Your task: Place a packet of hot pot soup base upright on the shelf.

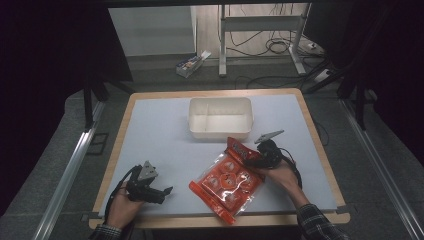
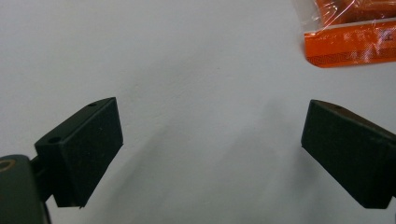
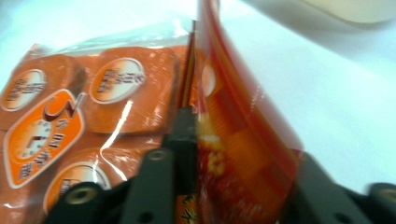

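Left gripper jaws spread wide, nothing between, bare mat ahead. Orange snack bag just right of it, long axis diagonal, far end raised toward white tray. Right gripper clamped on that raised top edge; pad contact blurred. Open mat left of tray.

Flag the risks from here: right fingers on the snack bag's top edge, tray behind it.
1. The right gripper pinches only the top flap of the orange snack bag; the thin film could slip or tear once the bag's weight hangs from it.
2. The bag looks wider than one compartment of the white tray, so it may snag the rim.
3. The left gripper rests open, giving no support.
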A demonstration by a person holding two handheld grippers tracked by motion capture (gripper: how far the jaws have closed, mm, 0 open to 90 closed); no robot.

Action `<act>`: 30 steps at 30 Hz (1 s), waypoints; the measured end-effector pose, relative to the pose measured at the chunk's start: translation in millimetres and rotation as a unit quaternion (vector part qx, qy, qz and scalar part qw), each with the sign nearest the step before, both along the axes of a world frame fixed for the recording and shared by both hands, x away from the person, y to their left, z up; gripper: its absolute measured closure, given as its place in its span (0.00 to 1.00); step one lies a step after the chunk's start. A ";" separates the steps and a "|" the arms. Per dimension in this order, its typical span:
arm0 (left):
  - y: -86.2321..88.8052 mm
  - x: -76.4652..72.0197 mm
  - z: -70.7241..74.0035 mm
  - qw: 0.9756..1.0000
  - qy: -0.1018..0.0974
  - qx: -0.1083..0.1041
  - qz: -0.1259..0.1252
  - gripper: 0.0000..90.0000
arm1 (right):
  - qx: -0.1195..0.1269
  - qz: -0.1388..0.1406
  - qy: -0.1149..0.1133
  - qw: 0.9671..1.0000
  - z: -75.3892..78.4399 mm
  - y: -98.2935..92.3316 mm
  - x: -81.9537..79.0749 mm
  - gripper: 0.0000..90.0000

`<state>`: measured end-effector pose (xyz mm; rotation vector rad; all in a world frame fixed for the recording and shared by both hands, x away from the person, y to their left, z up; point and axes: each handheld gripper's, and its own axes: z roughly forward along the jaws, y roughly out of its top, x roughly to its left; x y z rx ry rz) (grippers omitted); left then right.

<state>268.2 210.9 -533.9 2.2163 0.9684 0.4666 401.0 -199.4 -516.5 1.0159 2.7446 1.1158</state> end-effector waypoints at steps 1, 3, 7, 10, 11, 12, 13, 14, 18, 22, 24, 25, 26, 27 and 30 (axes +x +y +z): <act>0.0 -0.1 0.1 1.000 0.000 0.000 0.000 0.06 | 0.003 0.003 0.006 1.000 -0.3 0.3 0.9 0.91; -0.1 -0.2 0.1 1.000 0.000 0.001 0.000 0.06 | 0.009 0.007 0.011 1.000 -0.5 0.5 1.3 0.96; -0.1 -0.3 0.0 1.000 0.000 0.002 0.001 0.06 | -0.003 0.007 0.003 1.000 4.3 4.6 -1.7 0.98; 0.3 -0.3 0.1 1.000 -0.001 0.001 0.001 0.06 | -0.003 0.008 0.000 1.000 7.2 4.5 -2.7 0.98; 0.4 -0.3 0.1 1.000 -0.001 0.001 0.001 0.06 | 0.000 0.008 -0.003 1.000 10.9 4.2 -3.9 0.98; 0.7 -0.4 0.2 1.000 -0.002 0.001 0.002 0.06 | 0.001 0.009 -0.005 1.000 12.9 4.3 -4.4 0.98; 0.7 -0.4 0.2 1.000 -0.002 0.001 0.002 0.06 | 0.000 0.009 -0.007 1.000 15.1 4.7 -5.2 0.98; 0.9 -0.5 0.5 1.000 -0.003 -0.001 0.002 0.06 | -0.002 0.011 -0.011 1.000 17.6 5.1 -6.1 0.98; 1.7 -0.5 1.3 1.000 -0.004 -0.002 0.004 0.06 | 0.002 0.018 -0.019 1.000 30.2 6.3 -8.7 0.98; 2.1 -0.4 1.7 1.000 -0.003 -0.004 0.007 0.06 | 0.005 0.023 -0.025 0.999 39.8 8.0 -9.9 0.98; 2.0 -0.4 1.8 1.000 -0.004 -0.002 0.007 0.05 | 0.008 0.027 -0.028 0.999 48.2 10.1 -11.1 0.98; 2.1 -0.4 1.9 1.000 -0.004 -0.003 0.007 0.05 | 0.008 0.027 -0.028 0.999 48.2 10.1 -11.1 0.98; 2.2 -0.5 2.2 1.000 -0.005 -0.003 0.007 0.05 | 0.009 0.028 -0.029 0.999 50.7 10.6 -11.6 0.98; 2.5 -0.9 2.7 1.000 -0.007 -0.003 0.009 0.05 | 0.013 0.029 -0.031 0.999 55.7 11.6 -12.7 0.98; 2.8 -0.8 2.7 1.000 -0.007 -0.002 0.008 0.05 | 0.014 0.032 -0.036 0.999 60.6 13.5 -14.2 0.98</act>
